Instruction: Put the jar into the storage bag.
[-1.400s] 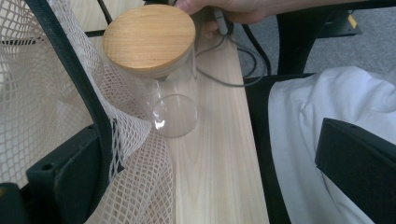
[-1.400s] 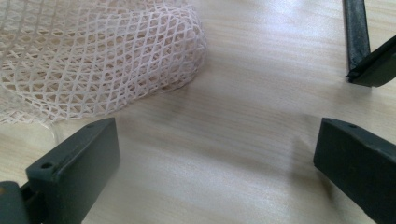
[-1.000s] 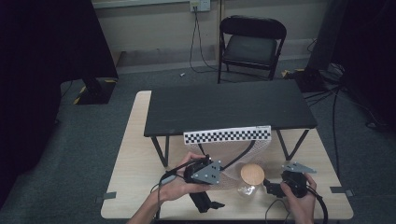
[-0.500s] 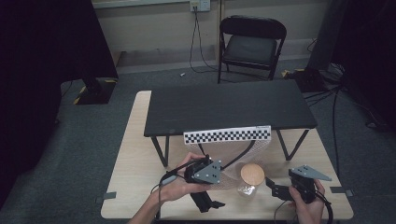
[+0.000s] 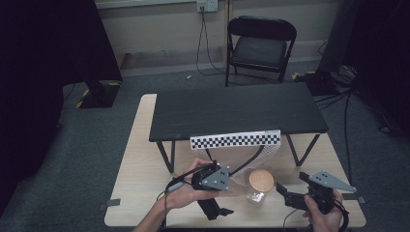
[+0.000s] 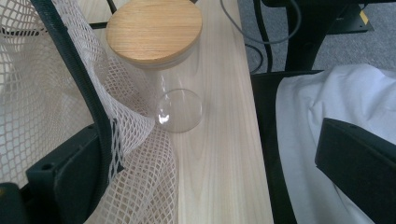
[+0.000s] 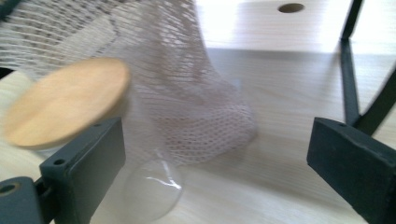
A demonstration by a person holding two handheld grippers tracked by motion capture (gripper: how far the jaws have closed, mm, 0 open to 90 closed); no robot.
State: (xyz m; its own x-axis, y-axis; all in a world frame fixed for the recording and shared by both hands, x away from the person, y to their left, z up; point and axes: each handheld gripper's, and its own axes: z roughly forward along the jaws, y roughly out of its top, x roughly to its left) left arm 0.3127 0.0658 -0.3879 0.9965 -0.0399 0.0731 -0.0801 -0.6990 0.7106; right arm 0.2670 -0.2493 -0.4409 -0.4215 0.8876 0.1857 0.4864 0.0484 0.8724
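Note:
A clear glass jar (image 5: 255, 195) with a round wooden lid (image 5: 261, 181) leans tilted on the light wooden table (image 5: 140, 169), near its front edge. A white mesh bag (image 5: 241, 166) with a black rim lies against the jar's left side. My left gripper (image 5: 220, 191) is just left of the jar and stands open (image 6: 219, 154); the bag's black rim (image 6: 88, 102) drapes over its left jaw. The jar (image 6: 180, 109) lies ahead of it. My right gripper (image 5: 284, 194) is right of the jar, open (image 7: 215, 149), with the jar's lid (image 7: 65, 102) and the mesh (image 7: 201, 112) in front of its jaws.
A low black table (image 5: 237, 108) stands on the wooden one, a checkerboard strip (image 5: 235, 139) along its front edge and its legs (image 7: 348, 79) close behind the jar. A black folding chair (image 5: 261, 46) is beyond on the grey floor. White clothing (image 6: 336, 102) lies at the table's near edge.
My right gripper has drawn a little to the right, away from the jar. The left gripper, the jar and the mesh bag have stayed where they were.

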